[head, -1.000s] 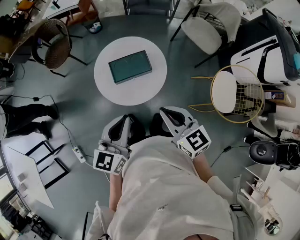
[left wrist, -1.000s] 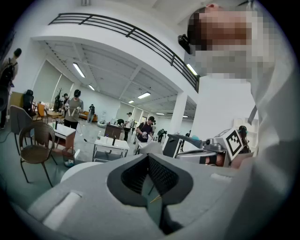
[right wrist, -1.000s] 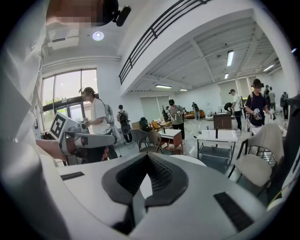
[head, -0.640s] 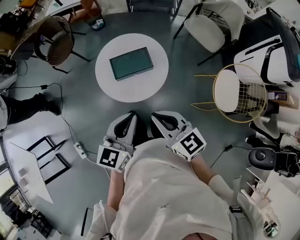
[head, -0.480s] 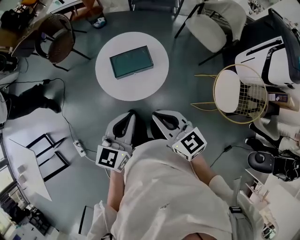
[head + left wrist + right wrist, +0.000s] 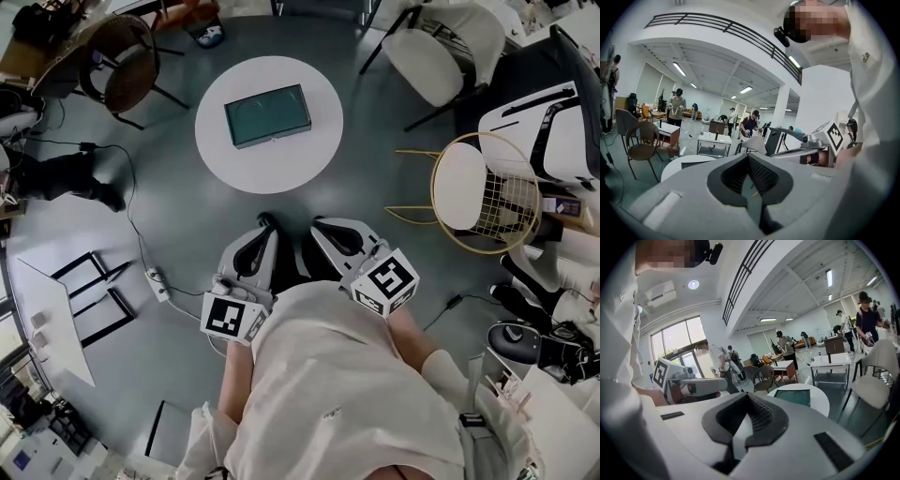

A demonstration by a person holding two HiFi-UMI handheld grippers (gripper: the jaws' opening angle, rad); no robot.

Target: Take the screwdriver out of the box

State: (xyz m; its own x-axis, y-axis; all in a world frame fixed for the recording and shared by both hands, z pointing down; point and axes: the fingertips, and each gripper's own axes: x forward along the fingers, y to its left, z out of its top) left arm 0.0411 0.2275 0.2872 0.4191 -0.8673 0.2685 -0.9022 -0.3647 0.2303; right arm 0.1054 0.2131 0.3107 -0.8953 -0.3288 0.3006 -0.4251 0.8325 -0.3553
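A closed teal box (image 6: 268, 114) lies on a round white table (image 6: 225, 159) ahead of me on the grey floor. No screwdriver shows. My left gripper (image 6: 266, 223) and right gripper (image 6: 317, 225) are held side by side close to my body, well short of the table, jaws together and empty. In the left gripper view the left gripper (image 6: 749, 156) points past the table (image 6: 675, 165). The right gripper (image 6: 749, 395) faces the table (image 6: 820, 401) with the box (image 6: 793, 397) on it.
A wicker chair (image 6: 120, 67) stands left of the table, a white chair (image 6: 433, 45) to its far right and a gold wire chair (image 6: 483, 192) at the right. A power strip with a cable (image 6: 156, 281) lies on the floor at the left. People stand far back.
The head camera has drifted, so the table and box sit a little higher in the picture. Both grippers have shifted slightly and stay shut and empty.
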